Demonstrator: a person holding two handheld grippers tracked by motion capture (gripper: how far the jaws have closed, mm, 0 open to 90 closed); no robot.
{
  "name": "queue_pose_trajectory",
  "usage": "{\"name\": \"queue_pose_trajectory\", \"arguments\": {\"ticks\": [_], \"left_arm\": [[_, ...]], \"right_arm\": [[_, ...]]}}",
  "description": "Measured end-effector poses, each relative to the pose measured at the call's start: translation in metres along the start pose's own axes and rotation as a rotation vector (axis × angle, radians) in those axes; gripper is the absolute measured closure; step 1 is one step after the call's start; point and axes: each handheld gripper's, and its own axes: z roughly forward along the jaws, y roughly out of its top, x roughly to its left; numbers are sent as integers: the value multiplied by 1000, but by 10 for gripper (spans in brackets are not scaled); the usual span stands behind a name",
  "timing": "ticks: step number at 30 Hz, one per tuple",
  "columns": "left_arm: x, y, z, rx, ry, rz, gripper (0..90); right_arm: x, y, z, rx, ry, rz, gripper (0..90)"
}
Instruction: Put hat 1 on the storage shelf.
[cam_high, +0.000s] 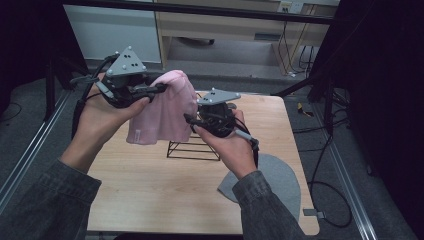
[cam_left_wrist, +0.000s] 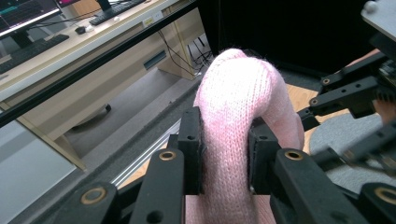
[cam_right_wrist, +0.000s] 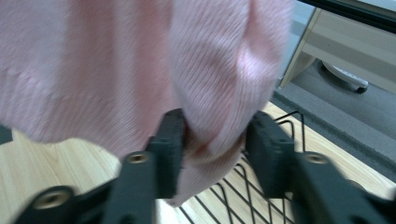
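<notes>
A pink knit hat (cam_high: 165, 107) hangs in the air above the wooden table (cam_high: 150, 195), held between both hands. My left gripper (cam_high: 157, 90) is shut on its upper left part; in the left gripper view the knit (cam_left_wrist: 238, 102) is squeezed between the two black pads and bulges above them. My right gripper (cam_high: 190, 120) comes in from the right at the hat's lower edge. In the right gripper view a fold of the pink hat (cam_right_wrist: 140, 70) is bunched between the pads, touching both, so my right gripper (cam_right_wrist: 215, 135) is shut on it.
A black wire rack (cam_high: 192, 150) stands on the table right under the hat, its wires (cam_right_wrist: 261, 196) just below my right jaws. A grey round cloth (cam_high: 272, 180) lies at the table's front right corner. Desks and cables lie beyond the far edge.
</notes>
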Motion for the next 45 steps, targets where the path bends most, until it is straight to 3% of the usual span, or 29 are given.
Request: {"name": "queue_pose_trajectory", "arguments": {"ticks": [2,4,12,19,21,30,36,45], "left_arm": [[2,1,1,2,0,1,716],[6,1,4,3,-2,-9,714],[25,1,40,-39,-26,-17,705],[37,-2,70,-96,-40,-73,703],[39,-4,77,-111,-44,-90,703],[43,-13,103,-97,-49,-91,700],[41,-20,111,-82,-58,-102,699],[38,-28,114,-56,-63,-80,687]], "right_arm": [[-6,3,-1,3,-13,2,737],[-14,6,-3,-3,-13,14,777],[-53,17,-8,-15,-76,44,799],[-76,24,-13,-10,-131,38,802],[-79,24,-12,-5,-136,32,802],[-90,13,9,35,-155,20,801],[-95,4,11,42,-146,45,801],[-91,-6,13,64,-136,31,802]]}}
